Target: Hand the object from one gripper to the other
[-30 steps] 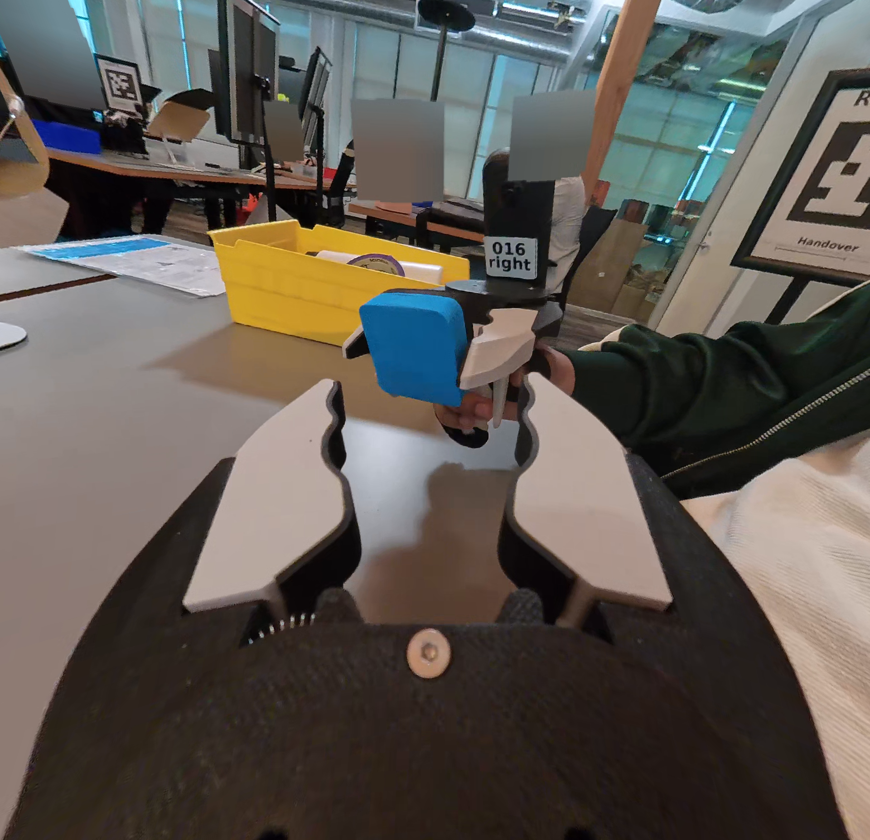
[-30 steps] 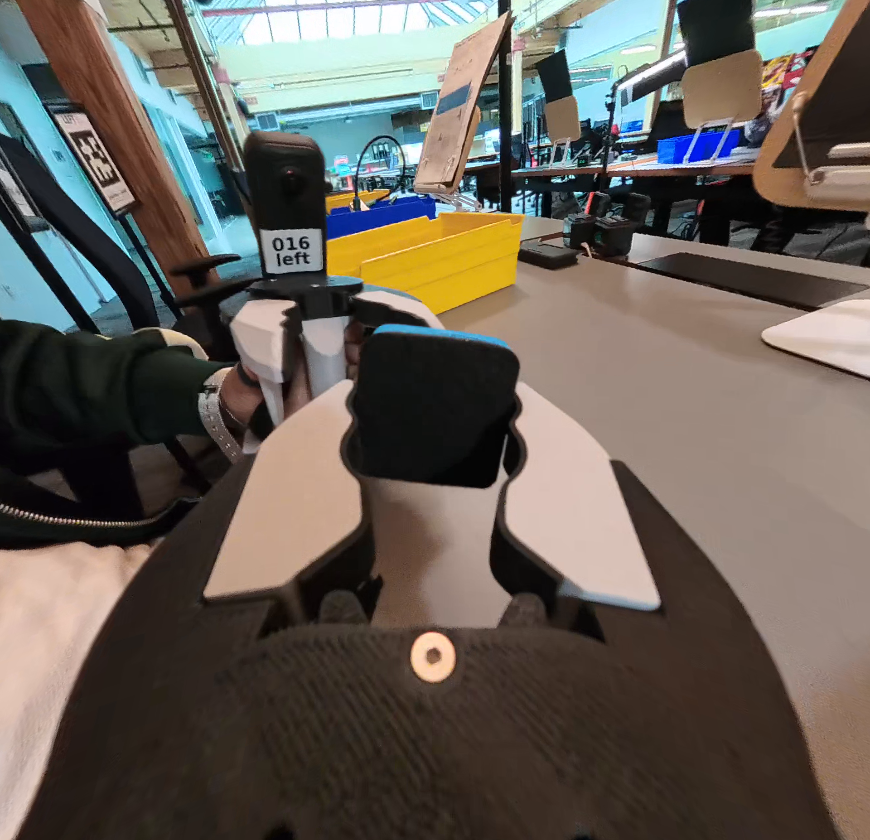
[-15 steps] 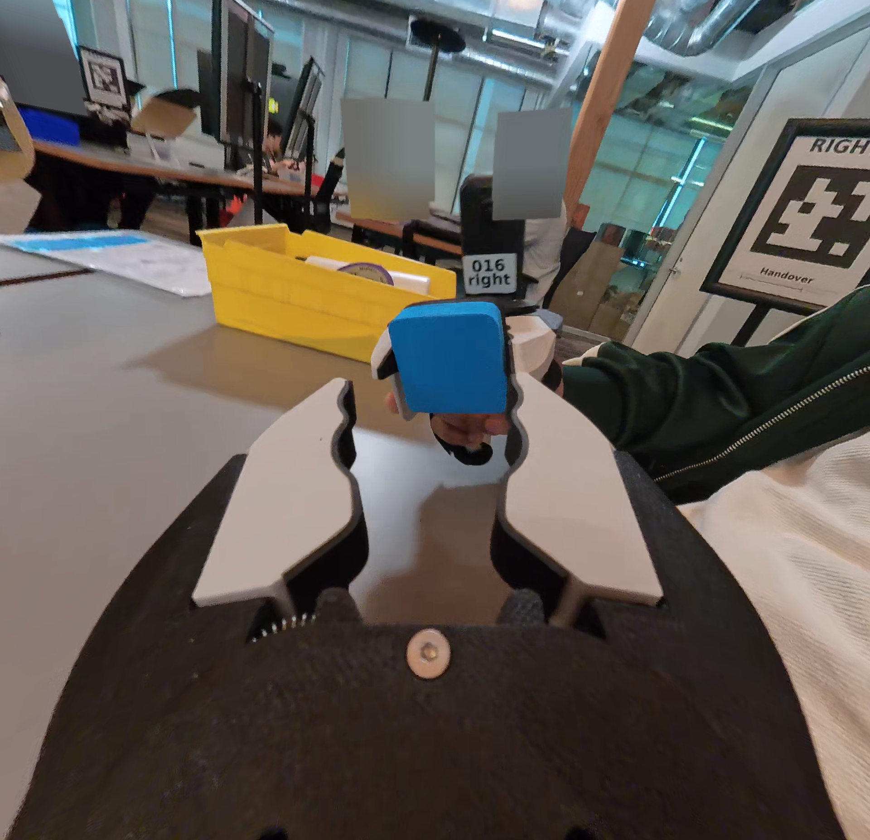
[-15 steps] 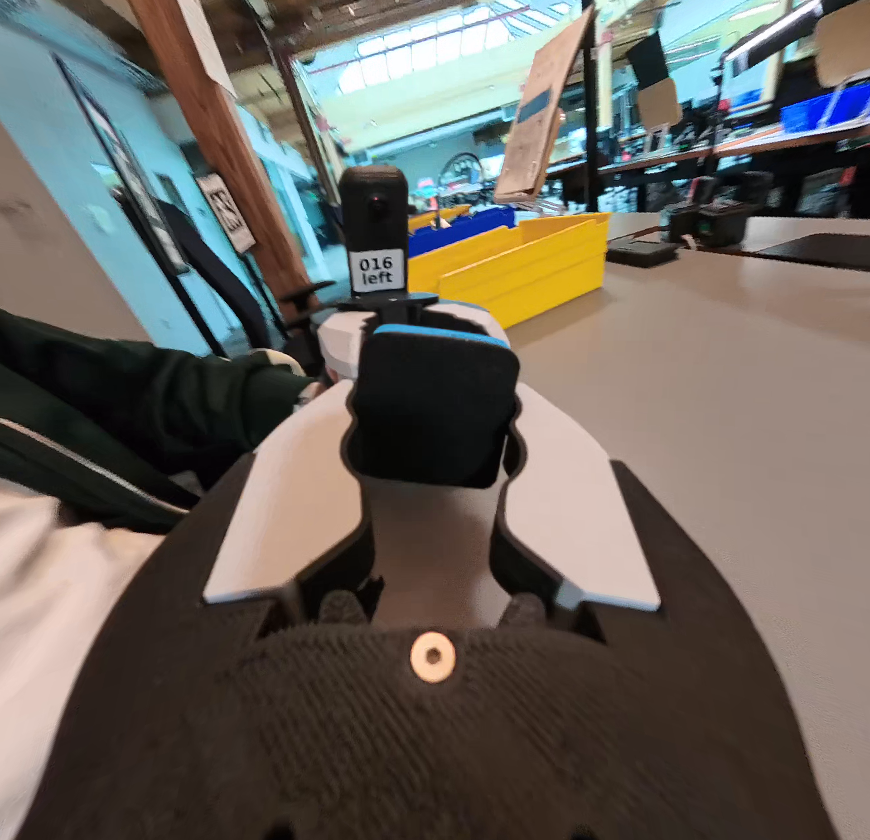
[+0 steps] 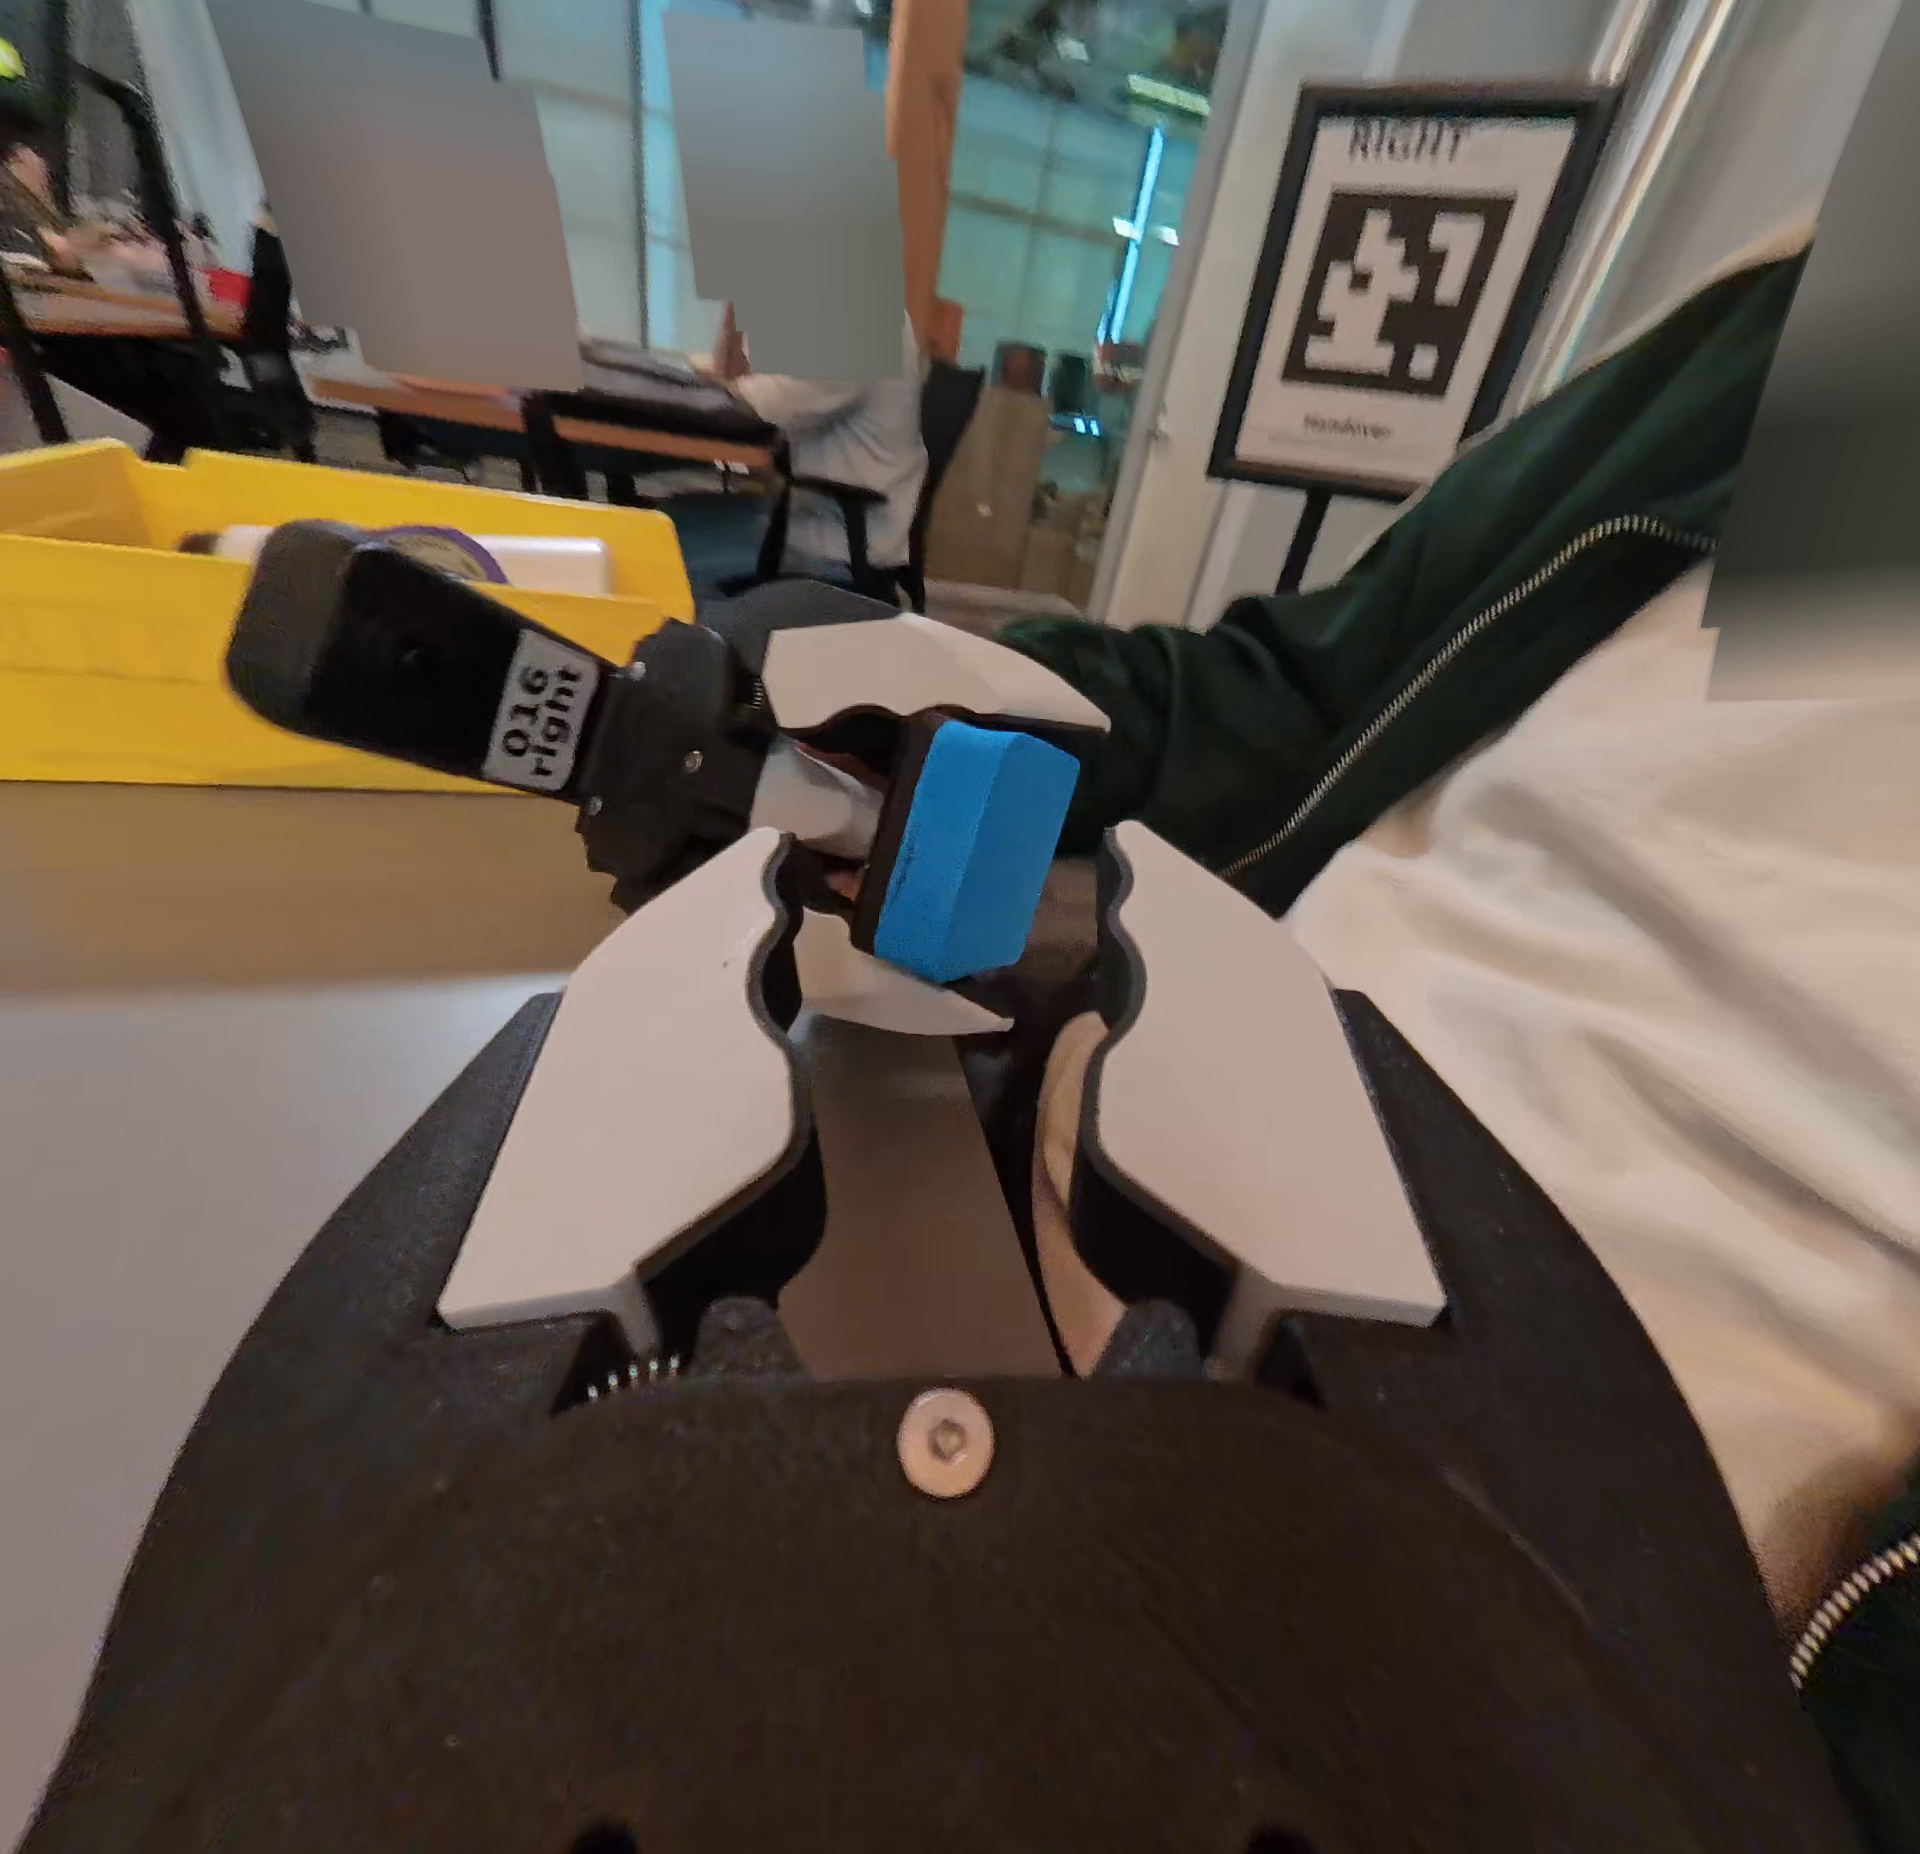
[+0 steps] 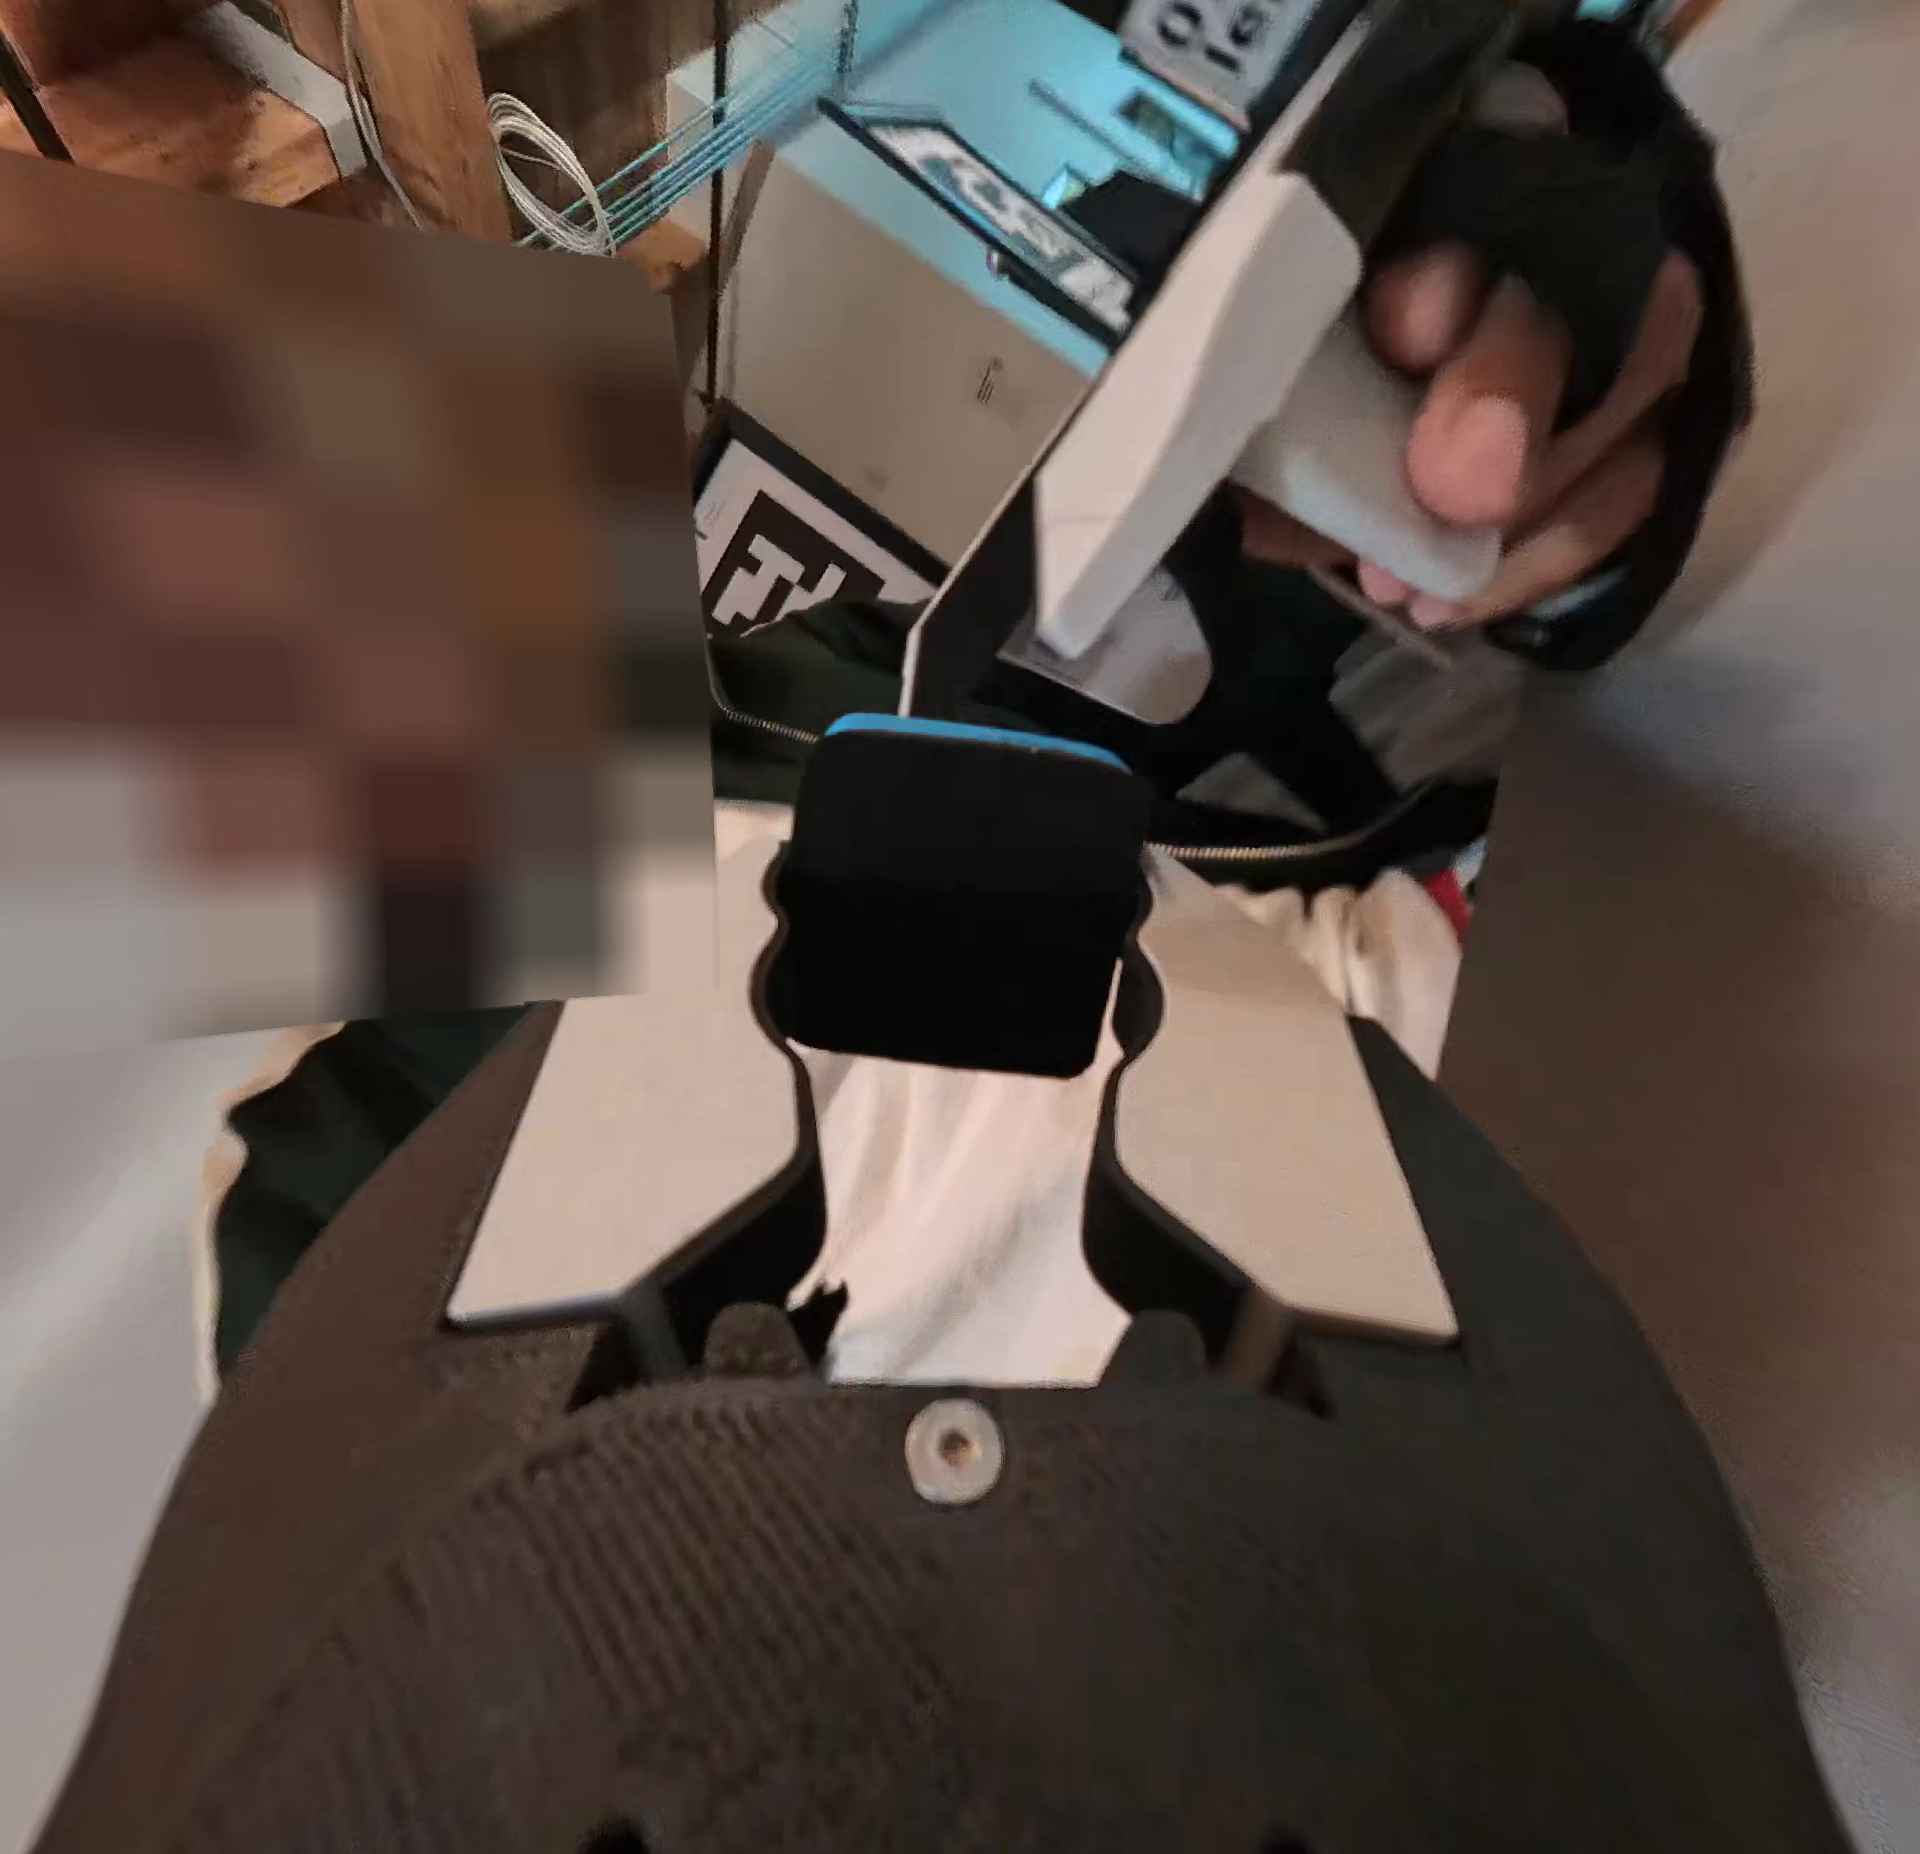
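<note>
Your R gripper [image 6: 951, 931] has rolled onto its side since 0.5 s ago: it stood upright w/ the camera post on top, now the post points left toward the yellow bin [image 5: 343, 703]. It's clamped on the block [image 5: 971, 848], blue face toward your L gripper [image 5: 940, 869], black face toward its own cam.

The L gripper has come in closer. Its jaws are spread wide and empty, and the block now sits at their tips, roughly between them but not touching either, as far as the L view shows. A sec ago it was further out and higher.

That means the handover is lined up but not done: the block is held by R only. The roll likely gives L free faces to pinch. Next, I'd judge: push L slightly fwd, close on the block, then release R.

The R view is blurred, so the gap can't be confirmed there.
</note>
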The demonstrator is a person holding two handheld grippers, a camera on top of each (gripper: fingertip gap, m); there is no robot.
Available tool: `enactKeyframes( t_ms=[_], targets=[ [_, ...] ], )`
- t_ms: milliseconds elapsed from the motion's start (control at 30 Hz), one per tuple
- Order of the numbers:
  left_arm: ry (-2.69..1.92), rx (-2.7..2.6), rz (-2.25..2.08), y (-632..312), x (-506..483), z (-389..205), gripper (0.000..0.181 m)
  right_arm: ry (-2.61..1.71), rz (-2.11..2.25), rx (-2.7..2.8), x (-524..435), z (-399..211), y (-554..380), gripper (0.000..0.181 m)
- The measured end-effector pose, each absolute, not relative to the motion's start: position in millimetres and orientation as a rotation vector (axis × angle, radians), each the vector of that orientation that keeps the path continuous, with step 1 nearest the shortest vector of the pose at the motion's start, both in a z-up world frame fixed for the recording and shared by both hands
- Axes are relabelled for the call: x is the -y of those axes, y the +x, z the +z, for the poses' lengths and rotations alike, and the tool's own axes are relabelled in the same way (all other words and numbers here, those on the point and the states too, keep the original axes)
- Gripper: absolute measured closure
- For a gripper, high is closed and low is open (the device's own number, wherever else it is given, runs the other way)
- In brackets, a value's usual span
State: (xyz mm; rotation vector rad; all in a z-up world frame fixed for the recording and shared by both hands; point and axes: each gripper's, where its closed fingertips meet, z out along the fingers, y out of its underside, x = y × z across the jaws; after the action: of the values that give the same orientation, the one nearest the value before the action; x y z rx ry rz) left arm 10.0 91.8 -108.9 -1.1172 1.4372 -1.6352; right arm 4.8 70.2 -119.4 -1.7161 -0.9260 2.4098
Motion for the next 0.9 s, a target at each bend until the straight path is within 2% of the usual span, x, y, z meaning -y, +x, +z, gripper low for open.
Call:
enactKeyframes(
  t_ms=[133, 233, 400, 533, 633, 733, 767, 833, 900],
  targets=[
    [-1.117, -1.606, -1.633, 16.0, -69.3, -127.5, 0.137, -1.774, 2.545, 0.960, -55.7, -126.3, 1.4, 0.122],
    [-1.112, -1.698, -1.614, 19.0, -56.8, -137.2, 0.155, -1.787, 2.591, 1.004, -45.8, -128.0, -1.0, 0.122],
    [-1.131, -1.685, -1.578, 21.2, -57.8, -132.0, 0.157, -1.723, 2.616, 0.951, -50.1, -122.2, 1.3, 0.120],
    [-1.182, -1.465, -1.620, 21.2, -84.6, -116.2, 0.158, -1.633, 2.479, 0.671, -92.3, -114.9, 5.9, 0.099],
    [-1.297, -1.247, -1.665, 13.7, -118.8, -110.0, 0.158, -1.541, 2.081, 0.442, -148.4, -111.6, 22.4, 0.087],
    [-1.422, -1.092, -1.671, 10.2, -144.0, -116.2, 0.158, -1.381, 1.624, 0.428, -177.8, -91.4, 50.8, 0.097],
    [-1.465, -1.048, -1.666, 10.7, -149.9, -118.8, 0.158, -1.316, 1.486, 0.434, -180.4, -82.6, 60.5, 0.105],
    [-1.513, -0.988, -1.675, 12.2, -154.6, -121.1, 0.158, -1.227, 1.286, 0.442, -177.5, -67.3, 76.6, 0.136],
    [-1.537, -0.939, -1.667, 13.3, -157.6, -121.9, 0.158, -1.204, 1.146, 0.412, -179.2, -62.6, 85.4, 0.131]
  ],
)
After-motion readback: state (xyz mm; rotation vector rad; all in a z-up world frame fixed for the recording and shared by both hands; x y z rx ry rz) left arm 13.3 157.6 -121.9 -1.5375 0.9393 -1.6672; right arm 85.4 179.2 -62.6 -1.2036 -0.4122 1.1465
